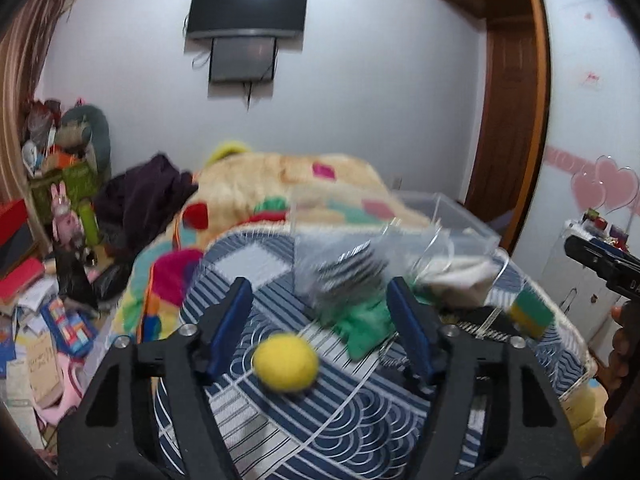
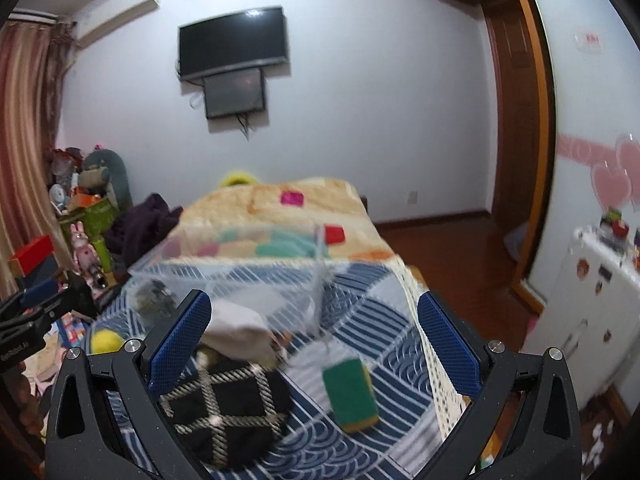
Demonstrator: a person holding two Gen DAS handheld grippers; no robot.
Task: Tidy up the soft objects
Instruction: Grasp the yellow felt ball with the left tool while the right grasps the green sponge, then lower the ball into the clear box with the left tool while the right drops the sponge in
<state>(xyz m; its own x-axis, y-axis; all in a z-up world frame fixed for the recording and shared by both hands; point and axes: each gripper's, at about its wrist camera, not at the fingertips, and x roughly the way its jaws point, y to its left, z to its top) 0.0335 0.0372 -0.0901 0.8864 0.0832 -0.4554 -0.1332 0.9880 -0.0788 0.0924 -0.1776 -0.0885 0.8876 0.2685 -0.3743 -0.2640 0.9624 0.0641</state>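
From the left wrist, the left claw (image 1: 320,312) gapes wide and empty above the bed (image 1: 360,408), with the yellow ball (image 1: 286,363) lying between its fingers and a green cloth (image 1: 366,326) beside the far finger.

From the right wrist, the right claw (image 2: 314,344) is spread wide, holding nothing. The green-and-yellow sponge (image 2: 351,396) lies between its fingers, long axis pointing away toward the clear box (image 2: 240,256). The black rope-patterned pouch (image 2: 224,412) sits just left.

I see yellow ball (image 1: 286,363) on bed, near edge | green cloth (image 1: 366,326) crumpled beside clear box (image 2: 240,264) | green-yellow sponge (image 2: 351,396) flat near right edge | black rope-patterned cushion (image 2: 228,408) by white cloth (image 2: 240,334)
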